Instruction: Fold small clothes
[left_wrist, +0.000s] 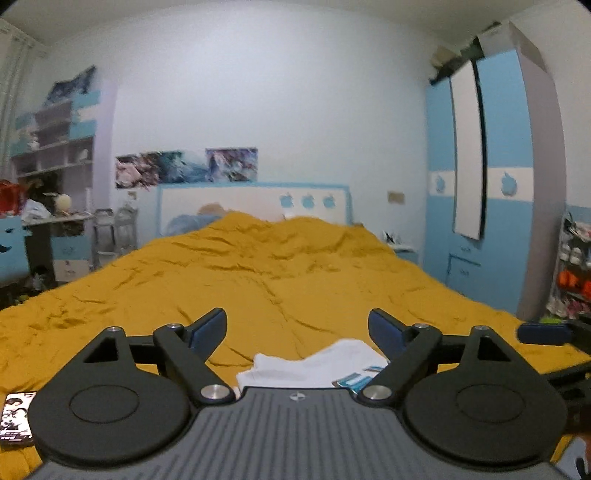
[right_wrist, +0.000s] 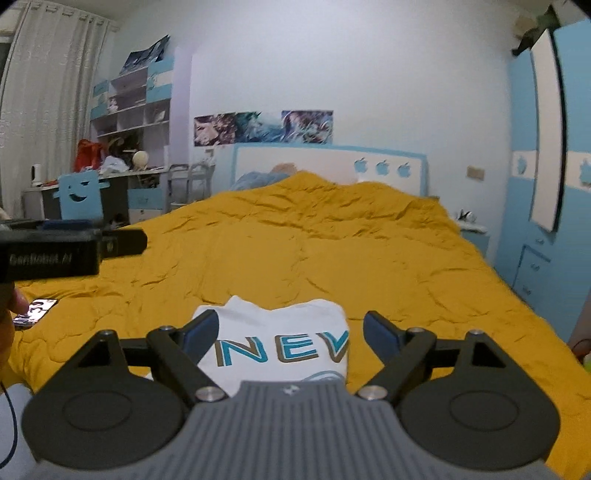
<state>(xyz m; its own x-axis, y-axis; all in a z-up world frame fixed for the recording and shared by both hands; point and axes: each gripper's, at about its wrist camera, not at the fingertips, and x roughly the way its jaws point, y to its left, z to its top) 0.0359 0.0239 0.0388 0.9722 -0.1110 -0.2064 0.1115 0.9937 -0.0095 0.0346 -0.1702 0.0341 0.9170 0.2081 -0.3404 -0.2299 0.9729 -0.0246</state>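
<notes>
Holding both tools above the mustard-yellow quilt (right_wrist: 332, 251), we keep each one released and grasping nothing. Our left gripper (left_wrist: 297, 330) has its two blue-padded fingers (left_wrist: 208, 328) spread wide, and the folded white T-shirt (left_wrist: 314, 365) lies just ahead of its body, low between the fingers and a little toward the right one, without touching either. Our right gripper (right_wrist: 290, 334) is spread just as wide; the same T-shirt (right_wrist: 280, 343) sits directly ahead of it, lying flat on the quilt with its blue letters "NEV" facing up, its left edge passing behind the left finger (right_wrist: 201, 332) and its right edge clear of the right finger. From the right tool, the left one (right_wrist: 55, 251) appears off to the left, raised above the quilt; from the left tool, a dark finger of the right one (left_wrist: 543, 332) shows at the far right. A small printed card (right_wrist: 35, 310) lies on the quilt to the left of both tools, well apart from the shirt. Beyond the quilt, ahead of both tools, stands the white headboard with blue apple shapes (right_wrist: 380, 168), and a blue-and-white wardrobe (left_wrist: 480, 177) rises to the right.
</notes>
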